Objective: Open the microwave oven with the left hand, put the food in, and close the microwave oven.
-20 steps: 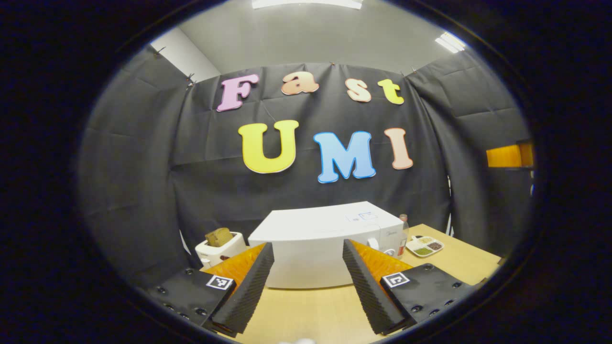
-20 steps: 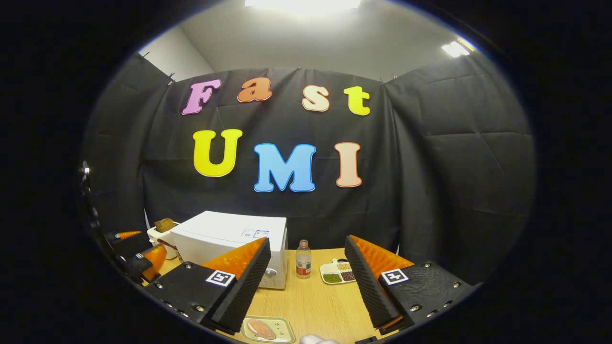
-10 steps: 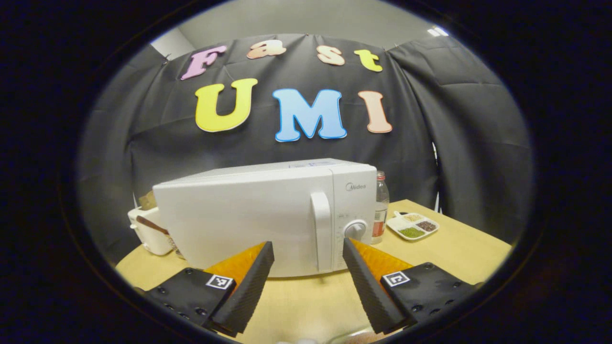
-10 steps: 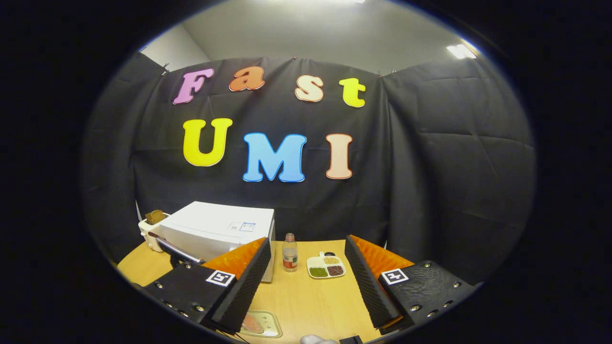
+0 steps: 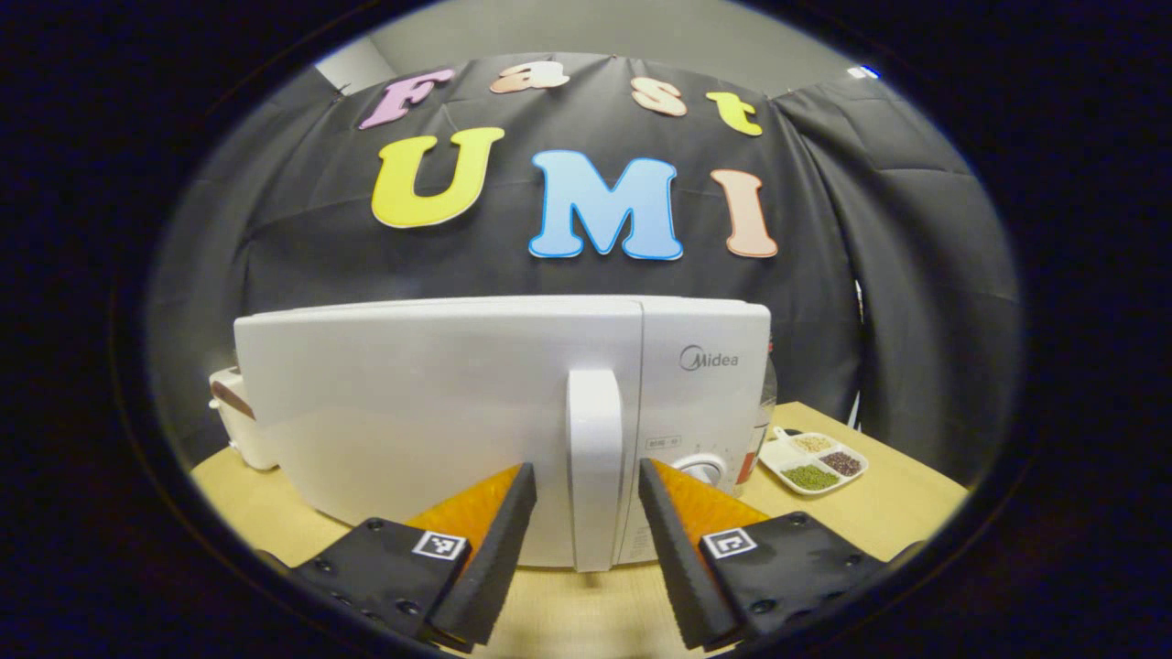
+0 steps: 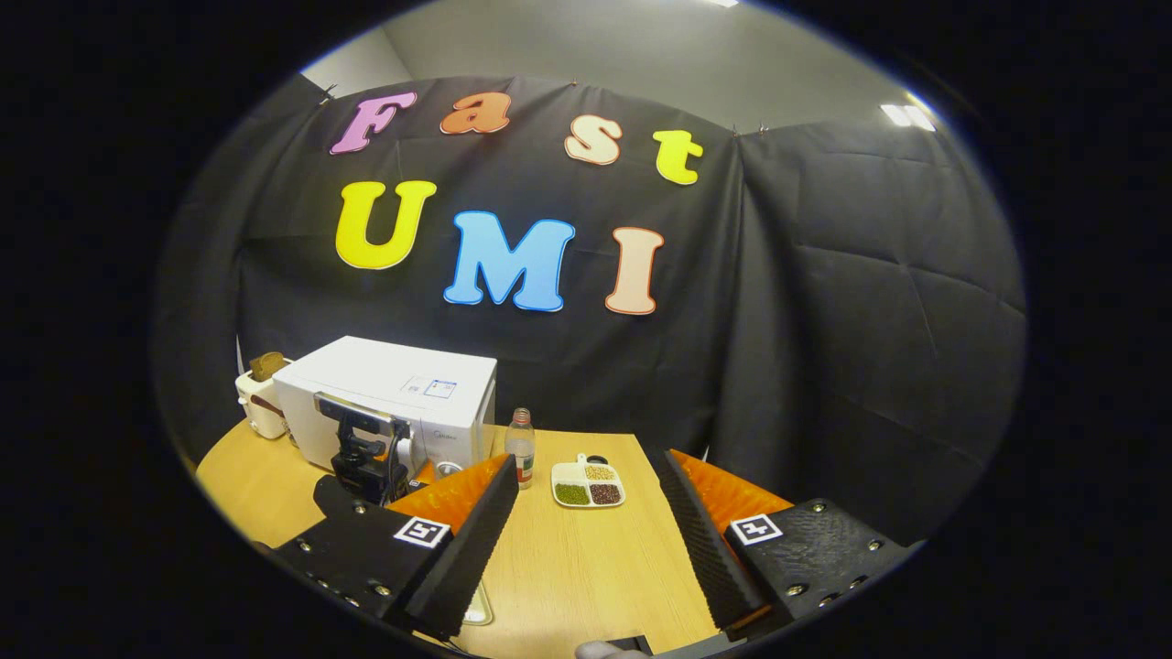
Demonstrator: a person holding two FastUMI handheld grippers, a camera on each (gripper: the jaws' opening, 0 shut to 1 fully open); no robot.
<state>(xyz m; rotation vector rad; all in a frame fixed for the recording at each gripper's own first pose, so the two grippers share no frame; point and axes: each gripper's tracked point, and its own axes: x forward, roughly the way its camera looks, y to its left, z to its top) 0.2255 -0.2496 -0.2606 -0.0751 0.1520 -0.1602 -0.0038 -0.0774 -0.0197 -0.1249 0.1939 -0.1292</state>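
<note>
A white microwave (image 5: 439, 412) stands on the wooden table with its door closed. In the left gripper view its upright door handle (image 5: 595, 430) sits between the fingers of my left gripper (image 5: 586, 469), which is open, with a small gap on each side of the handle. In the right gripper view the microwave (image 6: 403, 389) is at the left, and the left gripper (image 6: 362, 462) is in front of its door. My right gripper (image 6: 586, 459) hovers open over the table, holding nothing. A sliver of the food tray (image 6: 481, 604) peeks out beside its left finger.
A toaster (image 6: 259, 403) with bread stands left of the microwave. A small bottle (image 6: 520, 444) and a divided dish of beans (image 6: 589, 485) sit to its right on the table (image 6: 586, 558). Black cloth walls close the back and sides.
My left gripper has moved up to the microwave door, and its fingers now straddle the handle and stand slightly closer together. The right gripper view has shifted, and the food tray is now mostly hidden behind its finger.
</note>
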